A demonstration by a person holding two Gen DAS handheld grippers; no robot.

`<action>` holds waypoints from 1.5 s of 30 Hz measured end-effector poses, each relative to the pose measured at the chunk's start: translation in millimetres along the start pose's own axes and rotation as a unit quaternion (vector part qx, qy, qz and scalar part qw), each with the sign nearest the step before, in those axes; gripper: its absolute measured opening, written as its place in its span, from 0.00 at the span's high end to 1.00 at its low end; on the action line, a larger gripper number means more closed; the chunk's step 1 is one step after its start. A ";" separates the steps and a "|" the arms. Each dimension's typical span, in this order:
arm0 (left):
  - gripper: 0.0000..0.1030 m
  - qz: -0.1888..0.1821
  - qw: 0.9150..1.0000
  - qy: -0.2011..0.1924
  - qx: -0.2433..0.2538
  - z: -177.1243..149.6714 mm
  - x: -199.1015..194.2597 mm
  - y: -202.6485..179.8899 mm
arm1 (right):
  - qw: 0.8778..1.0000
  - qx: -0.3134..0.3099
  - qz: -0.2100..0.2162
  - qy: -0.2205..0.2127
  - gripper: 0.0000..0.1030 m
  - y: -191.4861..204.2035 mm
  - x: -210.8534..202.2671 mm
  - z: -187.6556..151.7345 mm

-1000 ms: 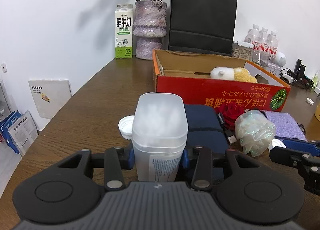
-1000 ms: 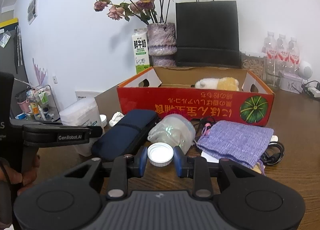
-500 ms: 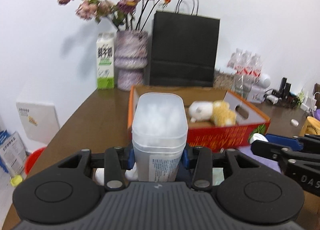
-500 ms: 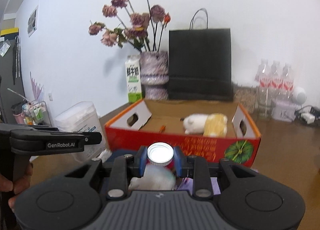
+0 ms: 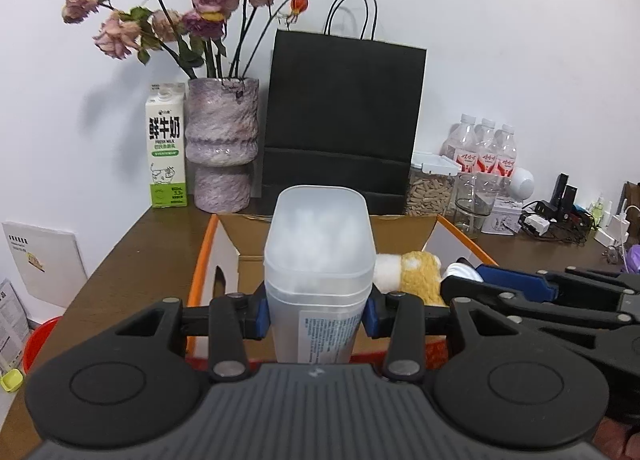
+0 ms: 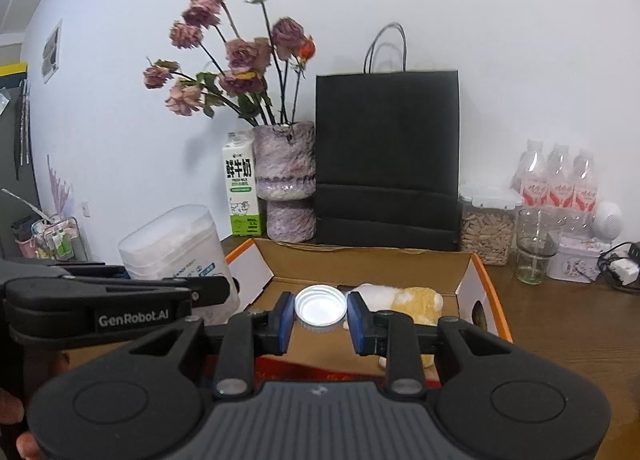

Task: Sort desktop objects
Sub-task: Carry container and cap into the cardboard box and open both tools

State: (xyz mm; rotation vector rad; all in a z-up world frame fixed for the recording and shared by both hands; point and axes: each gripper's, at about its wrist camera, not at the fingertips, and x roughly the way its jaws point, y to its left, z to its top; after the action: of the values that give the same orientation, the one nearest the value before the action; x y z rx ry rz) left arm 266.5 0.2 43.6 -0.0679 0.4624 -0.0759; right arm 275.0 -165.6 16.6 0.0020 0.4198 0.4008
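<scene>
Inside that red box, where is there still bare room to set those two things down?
The box floor is bare cardboard along the back wall and left side, bordered by the white side flap. The plush toy crowds the right part. Outside, bare tabletop runs left of the box; the back edge is crowded with vase, black bag, bottles.

White wall [image 5: 500, 40] behind a brown wooden table [image 5: 132, 256]; evenly lit room.

Open floor in the cardboard box [image 6: 476, 280] left of the plush toy [image 6: 404, 300]; black paper bag [image 6: 386, 156] and vase [image 6: 285, 176] walling the far side
</scene>
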 end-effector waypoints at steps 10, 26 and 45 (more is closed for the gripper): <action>0.59 0.008 0.999 0.050 -0.012 4.9 57.8 9.0 | 0.999 0.017 0.004 0.050 0.74 -18.1 59.9 1.4; 0.59 0.019 0.993 0.113 -0.008 -3.4 103.2 22.8 | 0.995 0.007 0.003 0.101 0.74 -28.6 97.9 -8.5; 0.00 0.078 0.995 0.061 0.013 9.8 79.2 14.5 | 0.996 -0.007 -0.039 0.083 0.00 -32.5 75.7 9.1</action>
State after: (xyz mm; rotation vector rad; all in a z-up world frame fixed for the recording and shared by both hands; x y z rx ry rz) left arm 342.4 8.1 16.2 -0.0022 0.5867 0.0679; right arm 354.1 -166.1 -7.8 -0.0610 0.5799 0.3285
